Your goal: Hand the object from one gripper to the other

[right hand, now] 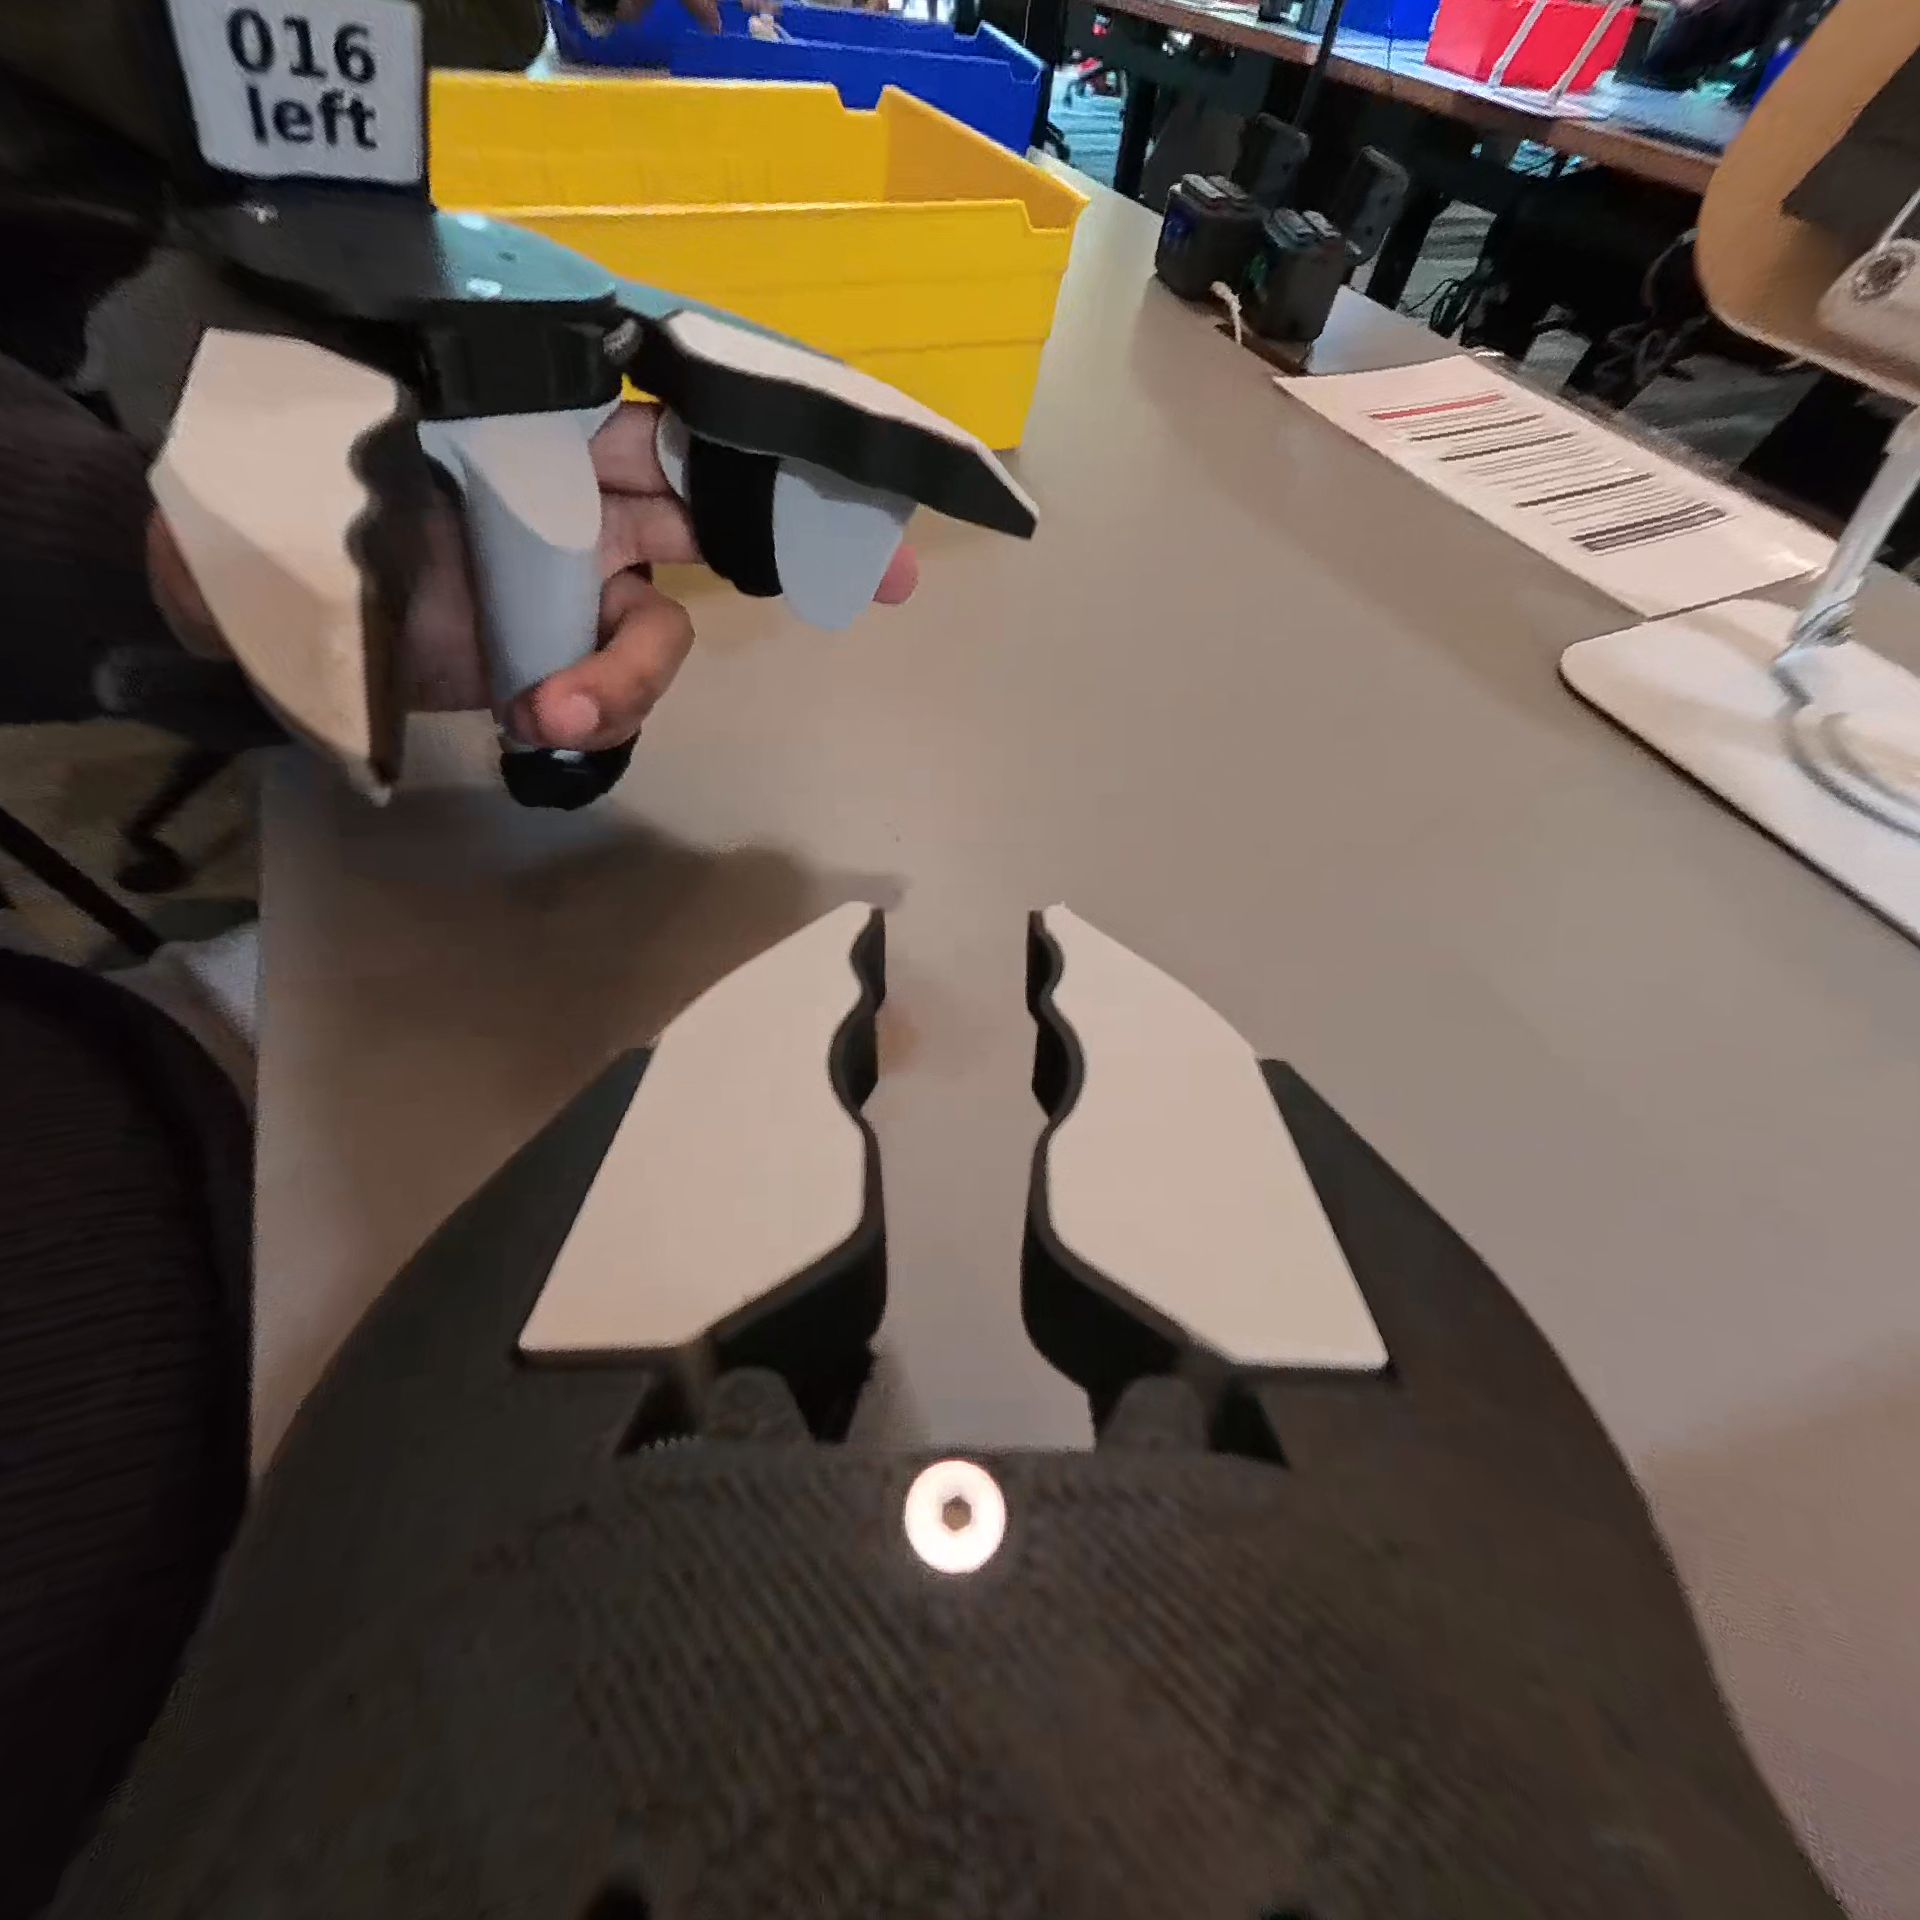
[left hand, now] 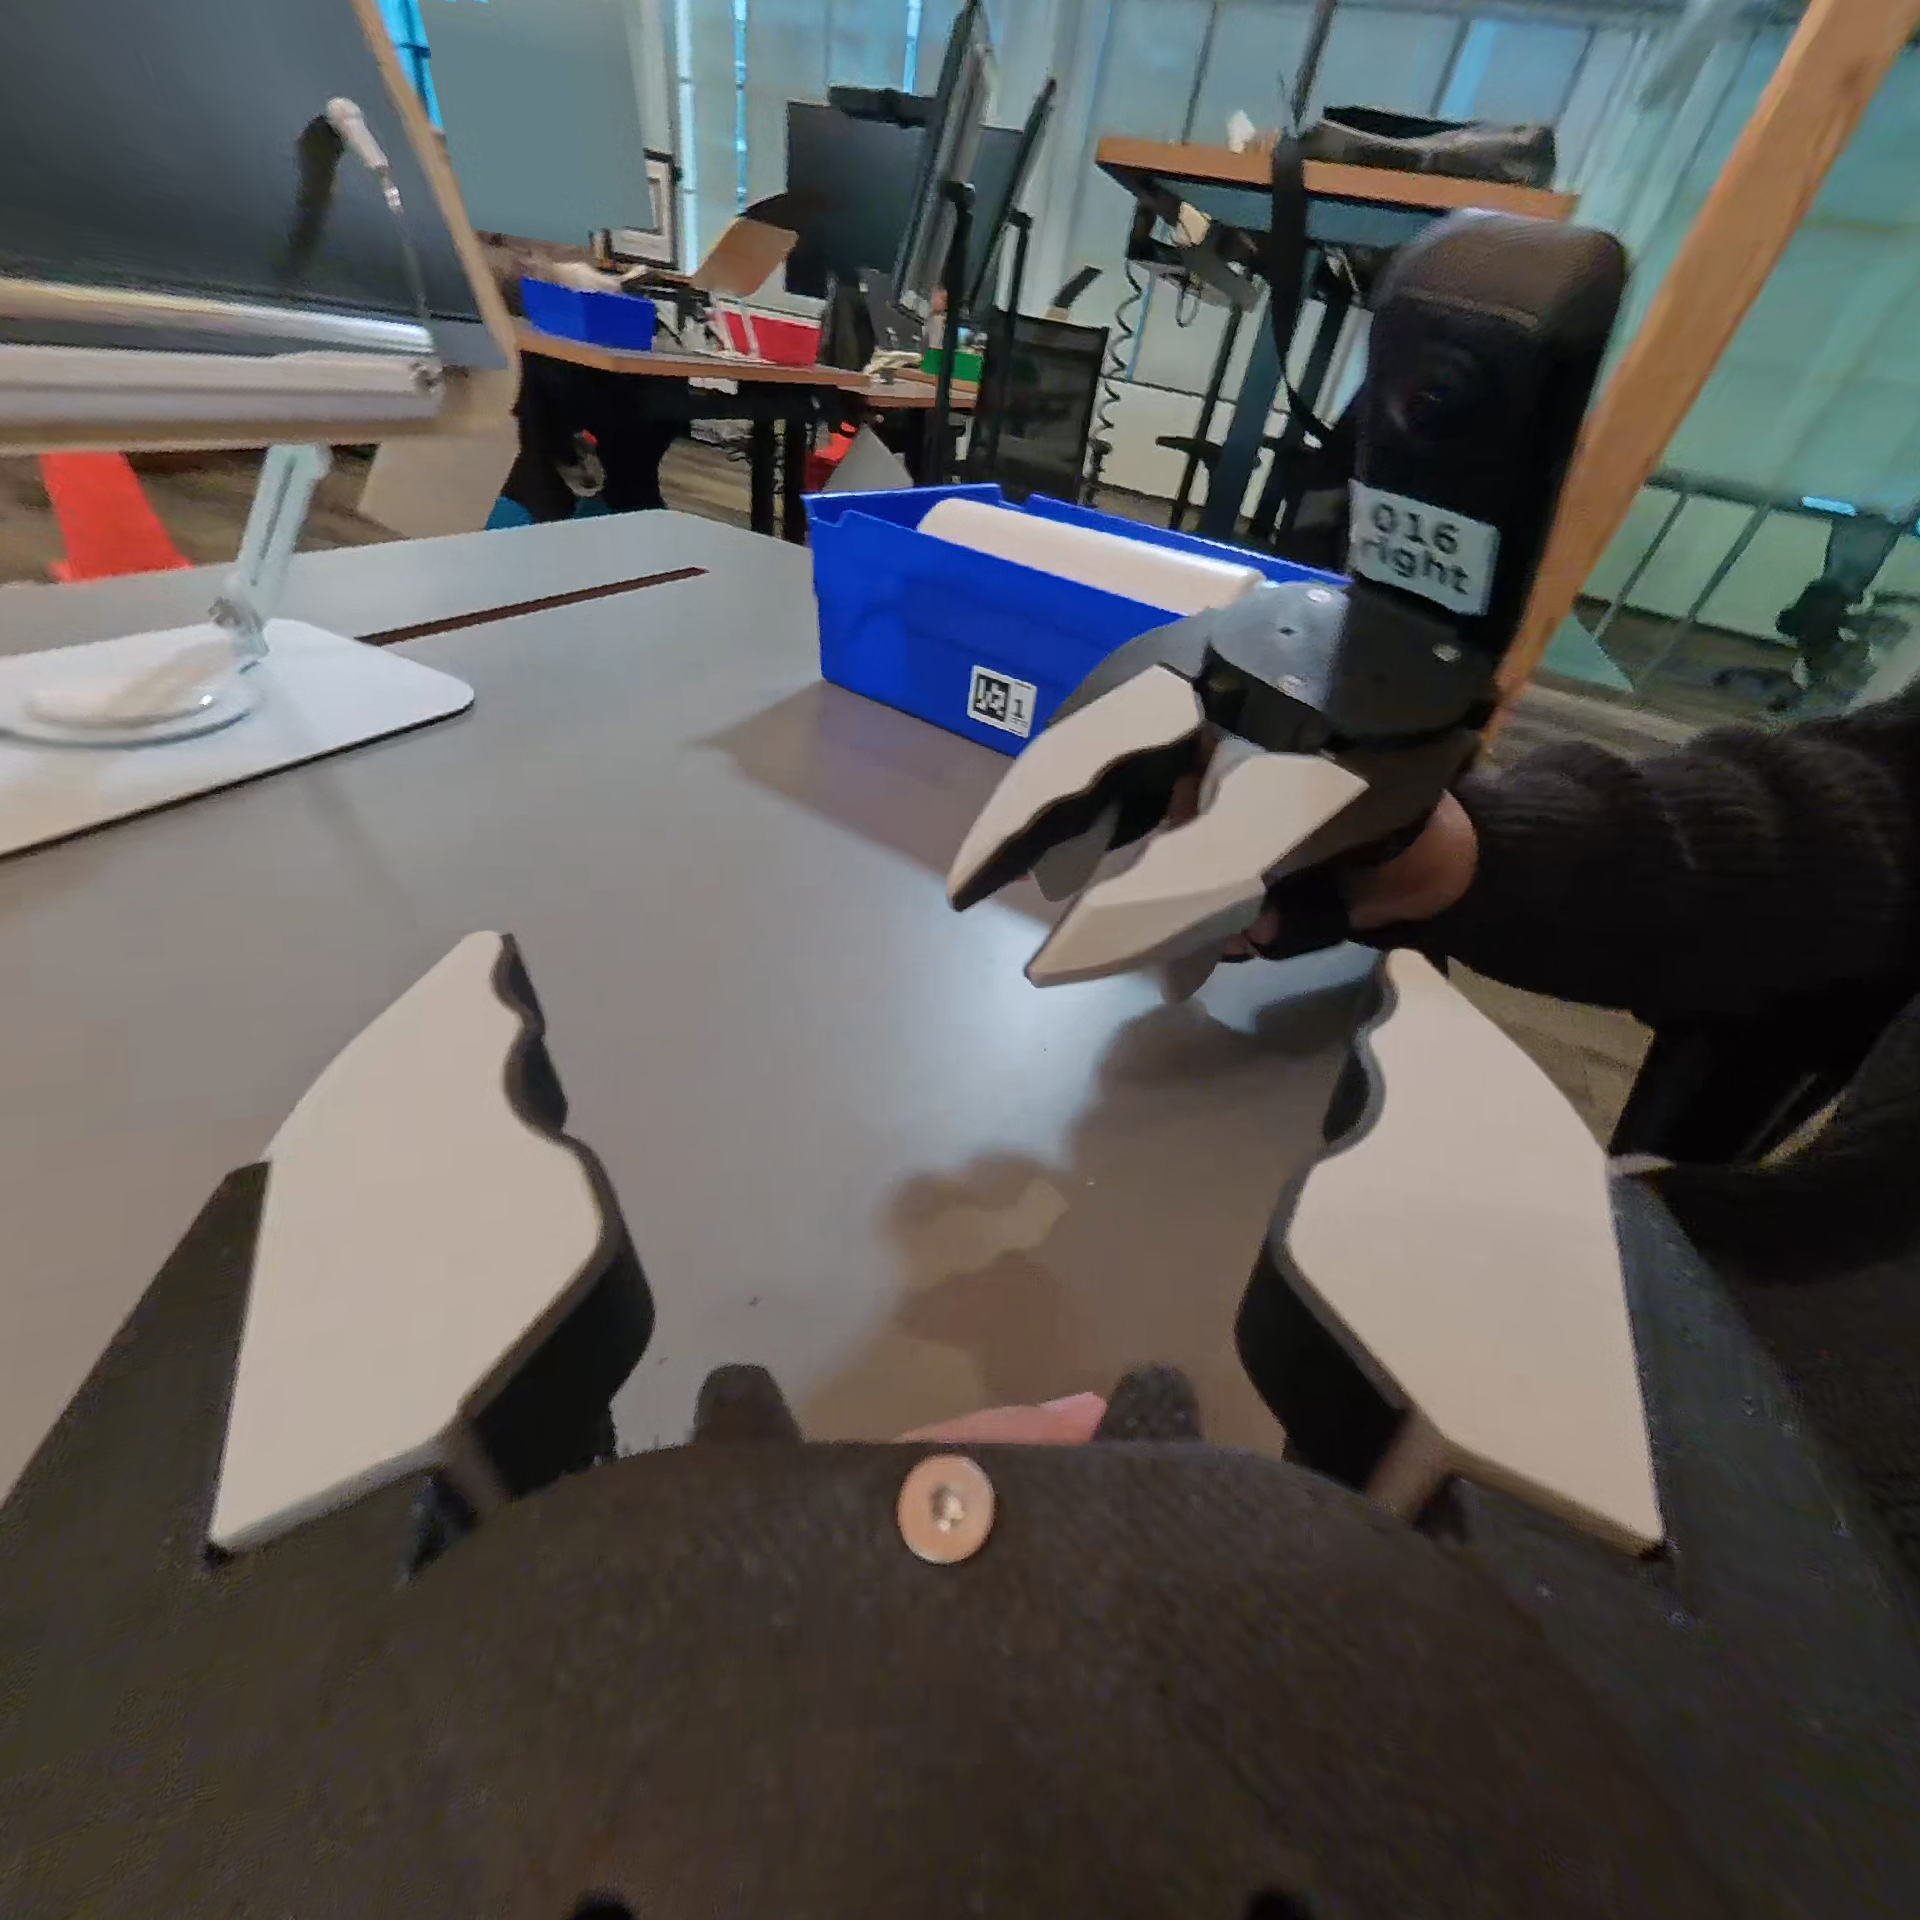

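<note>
1. Left wrist view: we hold the left gripper (left hand: pixel 935 1039) with its white-faced fingers spread wide and empty over the grey worktop (left hand: pixel 675 883). A white cylindrical roll (left hand: pixel 1081 556), probably the object, lies in the blue plastic bin (left hand: pixel 935 634).
2. Right wrist view: our right gripper (right hand: pixel 956 935) has its fingers nearly closed, a narrow gap between them, holding nothing. We should widen them before reaching for the roll, which is out of sight here.

From the left wrist we look low across the table (left hand: pixel 727 883) toward a blue bin (left hand: pixel 935 623); from the right wrist, toward a yellow bin (right hand: pixel 831 260). Both views share the tabletop, each catching the other hand-held gripper.
</note>
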Demonstrator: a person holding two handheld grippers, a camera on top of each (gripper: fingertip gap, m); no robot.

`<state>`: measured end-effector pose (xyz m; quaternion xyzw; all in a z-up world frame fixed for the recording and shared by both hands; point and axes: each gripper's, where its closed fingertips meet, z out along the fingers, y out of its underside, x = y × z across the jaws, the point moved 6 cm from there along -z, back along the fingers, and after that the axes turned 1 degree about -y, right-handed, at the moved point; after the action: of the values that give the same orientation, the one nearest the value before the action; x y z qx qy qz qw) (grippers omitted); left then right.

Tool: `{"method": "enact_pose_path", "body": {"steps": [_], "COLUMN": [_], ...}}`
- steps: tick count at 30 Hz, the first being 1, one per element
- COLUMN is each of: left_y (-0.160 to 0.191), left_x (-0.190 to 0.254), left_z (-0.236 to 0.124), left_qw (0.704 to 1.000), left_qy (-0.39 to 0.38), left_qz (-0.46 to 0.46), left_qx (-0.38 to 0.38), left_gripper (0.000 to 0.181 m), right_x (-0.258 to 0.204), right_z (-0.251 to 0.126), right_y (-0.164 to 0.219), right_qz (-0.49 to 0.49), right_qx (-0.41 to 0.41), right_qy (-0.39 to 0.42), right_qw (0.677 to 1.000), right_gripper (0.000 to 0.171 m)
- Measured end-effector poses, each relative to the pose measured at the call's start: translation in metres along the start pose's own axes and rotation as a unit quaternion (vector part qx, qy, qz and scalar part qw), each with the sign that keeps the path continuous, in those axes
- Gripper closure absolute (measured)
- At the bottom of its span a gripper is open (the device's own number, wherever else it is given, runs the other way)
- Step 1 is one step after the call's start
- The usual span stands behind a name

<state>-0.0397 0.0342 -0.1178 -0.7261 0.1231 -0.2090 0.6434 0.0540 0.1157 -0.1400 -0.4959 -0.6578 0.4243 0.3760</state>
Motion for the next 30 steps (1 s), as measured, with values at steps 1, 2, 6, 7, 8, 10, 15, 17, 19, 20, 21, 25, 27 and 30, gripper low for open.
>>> {"method": "enact_pose_path", "body": {"steps": [1,2,6,7,8,10,15,17,19,20,21,25,27,30], "left_y": [0.001,0.002,0.002,0.000,-0.001,-0.003,-0.004,0.000,0.002,0.003,0.003,-0.001,-0.012,-0.047], "left_x": [0.003,0.004,0.004,0.003,0.000,-0.007,-0.017,-0.015,-0.013,-0.012,-0.011,-0.011,-0.013,-0.020], "left_z": [0.000,-0.001,-0.005,-0.007,-0.008,-0.011,-0.016,-0.015,-0.013,-0.012,-0.012,-0.014,-0.020,-0.043], "left_qw": [1.000,1.000,0.999,0.999,0.999,0.999,1.000,1.000,1.000,1.000,1.000,1.000,0.999,0.995], "left_qy": [0.007,0.008,0.009,0.008,-0.003,-0.022,-0.009,0.013,0.023,0.025,0.026,0.021,0.014,-0.009], "left_qz": [0.013,0.024,0.039,0.042,0.045,0.043,-0.007,-0.011,-0.007,-0.001,0.004,0.003,-0.026,-0.053], "left_qx": [-0.004,-0.010,-0.011,-0.003,0.003,0.010,0.028,0.013,-0.002,-0.007,-0.010,-0.002,0.023,0.090], "left_gripper": [0.046,0.050,0.067,0.074,0.076,0.081,0.093,0.105,0.112,0.113,0.113,0.113,0.113,0.115], "right_x": [0.002,0.004,0.008,0.008,0.009,0.009,0.003,0.002,0.001,0.000,0.001,0.005,0.010,0.024], "right_z": [0.000,0.000,0.001,0.001,0.001,0.002,0.001,0.003,0.004,0.004,0.004,0.005,0.003,-0.007], "right_y": [0.000,0.000,0.002,0.002,0.002,0.003,0.000,0.002,0.003,0.003,0.003,0.004,0.008,0.008], "right_qz": [0.010,0.020,0.070,0.076,0.078,0.077,0.083,0.076,0.074,0.073,0.072,0.075,0.063,-0.001], "right_qx": [0.006,0.008,0.017,0.021,0.022,0.017,0.029,0.022,0.019,0.018,0.018,0.017,0.011,0.010], "right_qy": [-0.004,-0.006,-0.022,-0.027,-0.029,-0.031,-0.054,-0.055,-0.058,-0.060,-0.060,-0.059,-0.048,0.014], "right_qw": [1.000,1.000,0.997,0.997,0.996,0.996,0.995,0.995,0.995,0.995,0.995,0.995,0.997,1.000], "right_gripper": [0.145,0.145,0.146,0.146,0.146,0.146,0.145,0.145,0.145,0.145,0.145,0.145,0.147,0.148]}}
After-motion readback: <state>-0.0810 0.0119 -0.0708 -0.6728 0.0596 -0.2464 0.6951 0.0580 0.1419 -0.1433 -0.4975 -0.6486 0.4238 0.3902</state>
